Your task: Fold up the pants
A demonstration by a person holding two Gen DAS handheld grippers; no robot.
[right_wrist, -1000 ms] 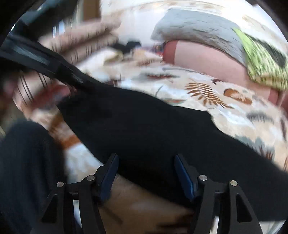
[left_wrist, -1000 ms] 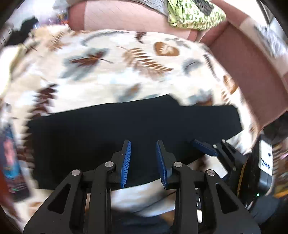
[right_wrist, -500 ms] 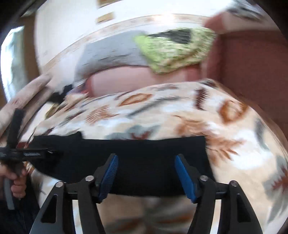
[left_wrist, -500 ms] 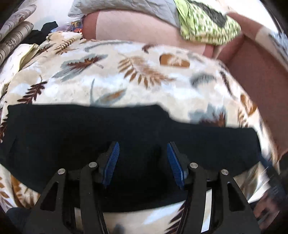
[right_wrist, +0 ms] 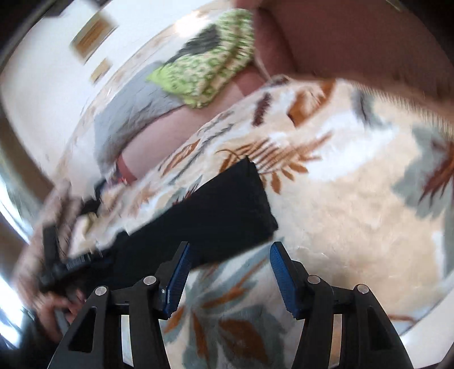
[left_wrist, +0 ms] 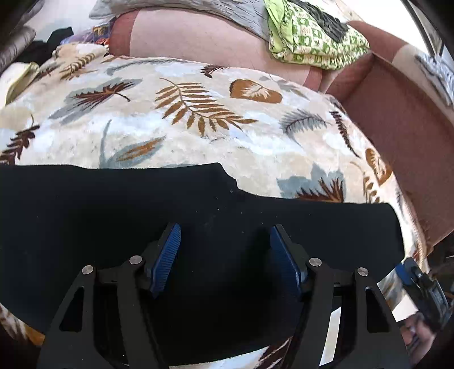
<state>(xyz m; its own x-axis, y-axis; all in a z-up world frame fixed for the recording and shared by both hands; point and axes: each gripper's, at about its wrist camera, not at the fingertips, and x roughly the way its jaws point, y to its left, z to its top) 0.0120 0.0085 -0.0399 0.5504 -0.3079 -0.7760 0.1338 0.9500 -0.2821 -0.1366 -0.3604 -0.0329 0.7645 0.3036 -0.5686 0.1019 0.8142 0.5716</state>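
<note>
On the leaf-print blanket lay the black pants; left hand-held gripper hung above them, fingers apart, right hand-held gripper likewise apart, empty

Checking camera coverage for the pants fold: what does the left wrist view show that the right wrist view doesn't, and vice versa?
Left wrist only: the black pants as a long band across the leaf-print blanket, including the step in their far edge, with the left gripper open above them; the right gripper shows at the frame's lower right edge.

Right wrist only: one end of the pants with its corners, the open right gripper just past that end over bare blanket, and a framed picture on the wall. This view is motion-blurred.

Both: pants, blanket, green patterned cloth, grey cloth, pink sofa back.
</note>
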